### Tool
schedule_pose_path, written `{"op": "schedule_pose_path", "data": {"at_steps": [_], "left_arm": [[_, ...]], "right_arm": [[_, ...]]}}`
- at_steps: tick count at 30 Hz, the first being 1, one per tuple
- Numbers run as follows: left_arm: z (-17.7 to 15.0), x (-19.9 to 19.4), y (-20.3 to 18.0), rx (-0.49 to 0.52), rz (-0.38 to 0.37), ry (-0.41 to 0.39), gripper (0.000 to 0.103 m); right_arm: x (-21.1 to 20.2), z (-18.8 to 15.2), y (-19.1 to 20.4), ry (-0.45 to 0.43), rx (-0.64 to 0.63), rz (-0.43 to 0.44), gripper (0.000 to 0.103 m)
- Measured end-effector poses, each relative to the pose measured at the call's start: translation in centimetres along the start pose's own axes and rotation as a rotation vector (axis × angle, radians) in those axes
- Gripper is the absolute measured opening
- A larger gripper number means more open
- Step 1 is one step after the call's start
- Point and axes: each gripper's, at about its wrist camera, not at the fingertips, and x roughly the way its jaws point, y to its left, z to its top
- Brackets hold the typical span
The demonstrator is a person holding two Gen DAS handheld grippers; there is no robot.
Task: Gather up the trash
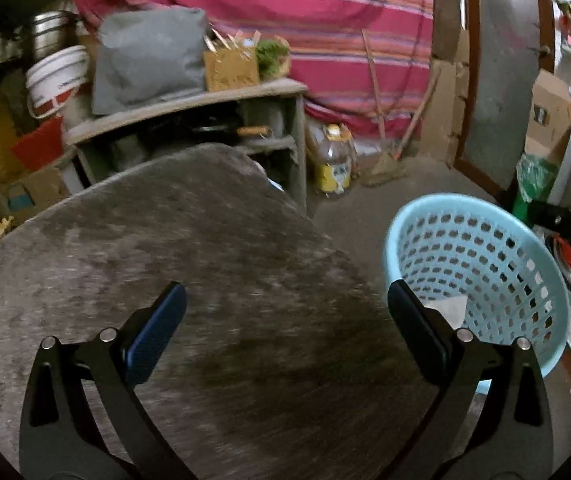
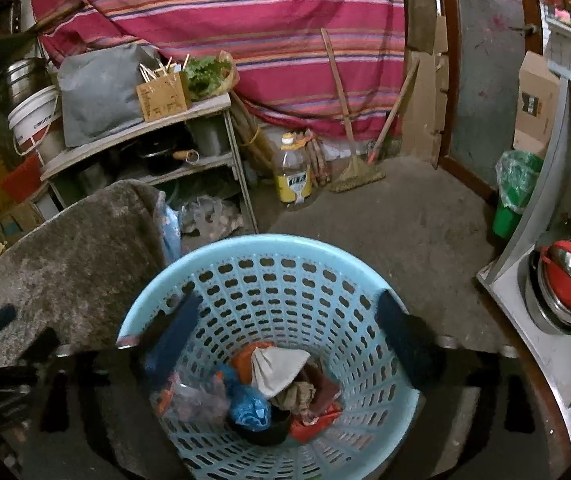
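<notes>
A light blue perforated basket [image 2: 269, 242] stands on the floor beside a round grey table [image 2: 65, 248]. At its bottom lies trash: a white crumpled piece [image 2: 277, 368], a blue plastic bag [image 2: 247, 404] and a red wrapper [image 2: 309, 424]. My right gripper [image 2: 289, 300] hangs open over the basket's mouth with nothing between its fingers. My left gripper [image 1: 285, 292] is open above the bare grey table [image 1: 165, 240], holding nothing. In the left wrist view the basket [image 1: 465, 204] is to the right of the table, partly behind the right finger.
A wooden shelf [image 2: 145, 124] behind the table carries a grey bag and a wooden box. A bottle with a yellow label [image 2: 291, 172] and a broom [image 2: 355, 172] stand by the striped cloth. A green bin [image 2: 513, 196] and stacked bowls [image 2: 565, 280] are at the right.
</notes>
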Motion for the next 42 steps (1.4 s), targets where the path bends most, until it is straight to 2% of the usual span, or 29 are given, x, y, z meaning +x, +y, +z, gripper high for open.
{"op": "schedule_pose_path", "data": {"at_steps": [7, 13, 16, 22, 28, 33, 38, 42], "left_arm": [[-2.0, -5.4, 5.4, -0.072, 0.059, -0.065, 0.098], [-6.6, -12.6, 9.7, -0.085, 0.155, -0.156, 0.098], [-9.6, -15.8, 11.4, -0.123, 0.184, -0.180, 0.098], [-13.5, -19.9, 13.0, -0.147, 0.235, -0.201, 0.098], [-16.0, -22.0, 14.3, -0.170, 0.303, -0.200, 0.098], [-17.4, -22.5, 15.3, -0.185, 0.370, -0.195, 0.098], [-18.2, -22.9, 15.9, -0.210, 0.381, -0.211, 0.098], [-18.2, -22.6, 16.0, -0.206, 0.391, -0.222, 0.098]], "right_arm": [[-1.3, -1.3, 3.0, -0.024, -0.070, 0.014, 0.098], [-5.4, -3.7, 6.8, -0.102, -0.103, 0.099, 0.099], [-8.3, -6.3, 9.3, -0.142, -0.144, 0.146, 0.099], [-11.9, -11.7, 13.5, -0.141, -0.171, 0.222, 0.099], [-15.1, -15.6, 16.9, -0.215, -0.216, 0.216, 0.099], [-16.9, -16.9, 18.9, -0.269, -0.266, 0.229, 0.099], [-18.0, -17.9, 20.7, -0.313, -0.303, 0.253, 0.099], [-18.0, -18.2, 21.6, -0.316, -0.323, 0.264, 0.099]]}}
